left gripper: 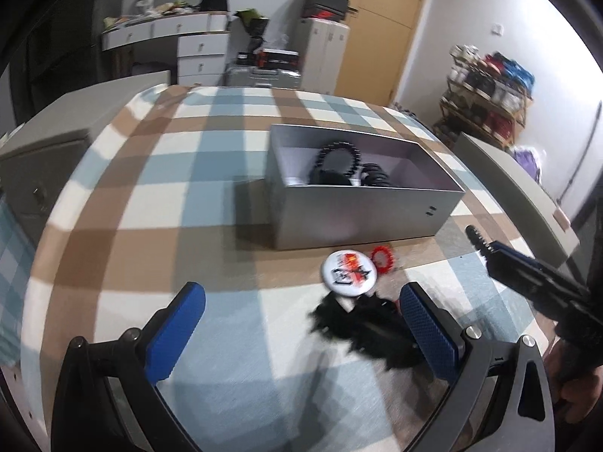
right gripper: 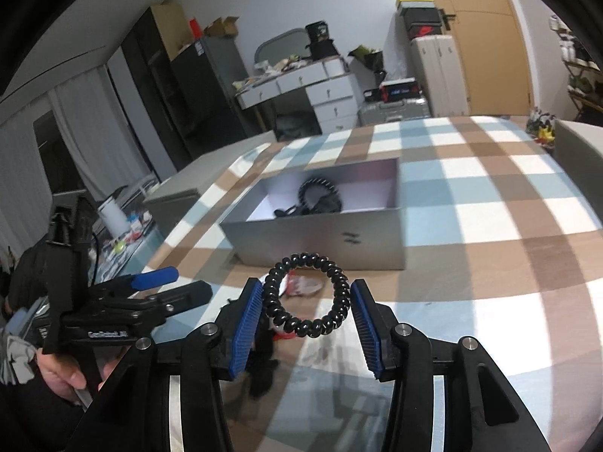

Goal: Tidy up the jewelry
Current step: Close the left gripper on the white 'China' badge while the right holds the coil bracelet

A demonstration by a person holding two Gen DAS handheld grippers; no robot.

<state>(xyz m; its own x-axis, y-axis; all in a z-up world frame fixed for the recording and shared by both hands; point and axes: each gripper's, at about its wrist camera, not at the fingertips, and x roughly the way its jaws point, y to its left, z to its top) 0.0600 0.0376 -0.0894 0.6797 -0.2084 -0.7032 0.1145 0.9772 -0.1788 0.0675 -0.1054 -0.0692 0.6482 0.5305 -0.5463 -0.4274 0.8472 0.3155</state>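
Note:
A grey open box sits on the checked tablecloth with a black bead bracelet and other dark pieces inside; it also shows in the right wrist view. In front of it lie a white round badge, a red coil ring and a black fluffy piece. My left gripper is open above the cloth, the black piece by its right finger. My right gripper is shut on a black spiral hair tie, held above the cloth short of the box.
The right gripper's body shows at the right in the left wrist view; the left gripper shows at the left in the right wrist view. Grey chairs stand by the table. Drawers, boxes and shelves are behind.

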